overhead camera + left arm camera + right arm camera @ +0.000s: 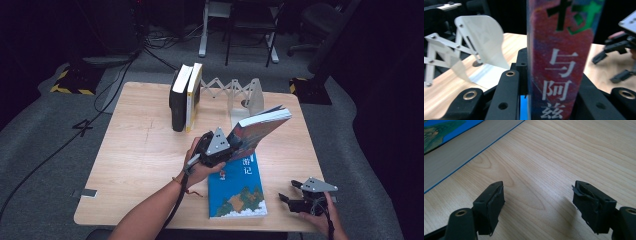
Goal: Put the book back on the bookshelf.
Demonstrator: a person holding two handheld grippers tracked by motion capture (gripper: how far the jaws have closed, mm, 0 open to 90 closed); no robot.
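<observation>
My left gripper [231, 145] is shut on the spine of a red and blue book [260, 127], held tilted above the table. In the left gripper view that book's spine [561, 62], with white characters, stands between the black jaws. A blue book [236, 187] lies flat on the table under it. Near the front right corner my right gripper [289, 191] rests low over the wood, open. In the right gripper view its fingers [491, 202] stand wide apart over bare wood, with the blue book's edge [454, 145] at the upper left.
Two upright books [186, 97] lean at the back of the wooden table [135, 150]. An extendable white bookend rack [235, 92] stands to their right, also in the left gripper view as the rack [474, 42]. Chairs and cables sit on the floor behind.
</observation>
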